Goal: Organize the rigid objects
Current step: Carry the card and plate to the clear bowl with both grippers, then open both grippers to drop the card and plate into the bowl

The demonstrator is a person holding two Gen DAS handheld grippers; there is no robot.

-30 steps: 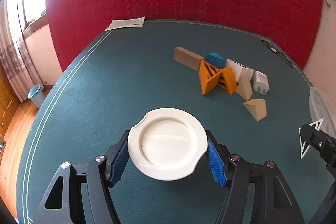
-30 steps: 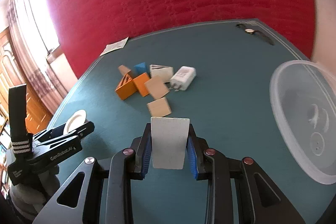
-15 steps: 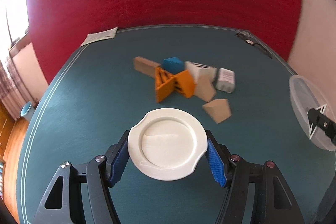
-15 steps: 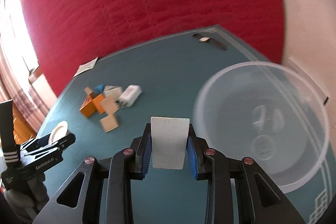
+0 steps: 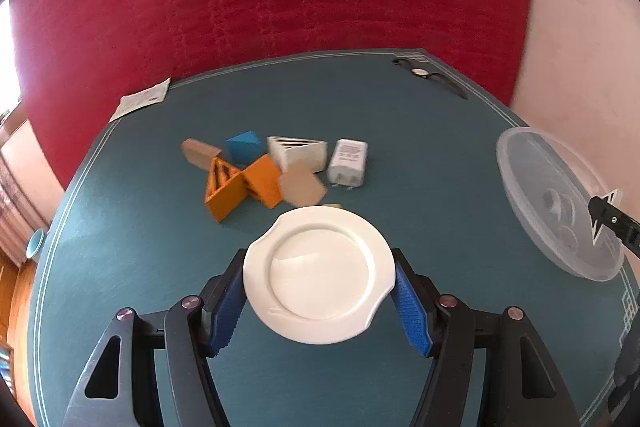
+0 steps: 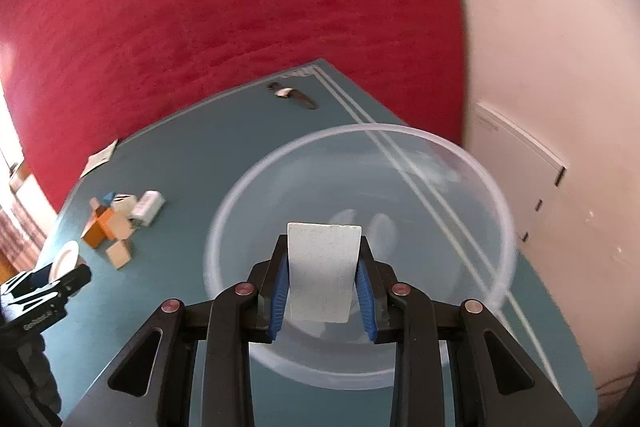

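Observation:
My left gripper [image 5: 318,301] is shut on a small white plate [image 5: 318,273], its blue pads against the plate's two sides, held above the teal table [image 5: 120,267]. My right gripper [image 6: 322,285] is shut on a flat white rectangular block [image 6: 322,273] and hangs over a clear plastic bowl [image 6: 460,163]. That bowl [image 5: 556,203] sits at the table's right edge in the left wrist view. A pile of blocks [image 5: 256,175] lies mid-table: orange, blue, tan and white pieces, with a white charger [image 5: 347,163] beside them.
A paper sheet [image 5: 142,101] lies at the table's far left edge and a dark wristwatch [image 5: 430,77] at the far right corner. A red curtain hangs behind the table. A pale wall with a white panel [image 6: 520,179] stands right of the bowl.
Both grippers have swung to the right. The bowl has come from the right edge to directly under the white block. The pile has slid left in both views. Both grips are unchanged.

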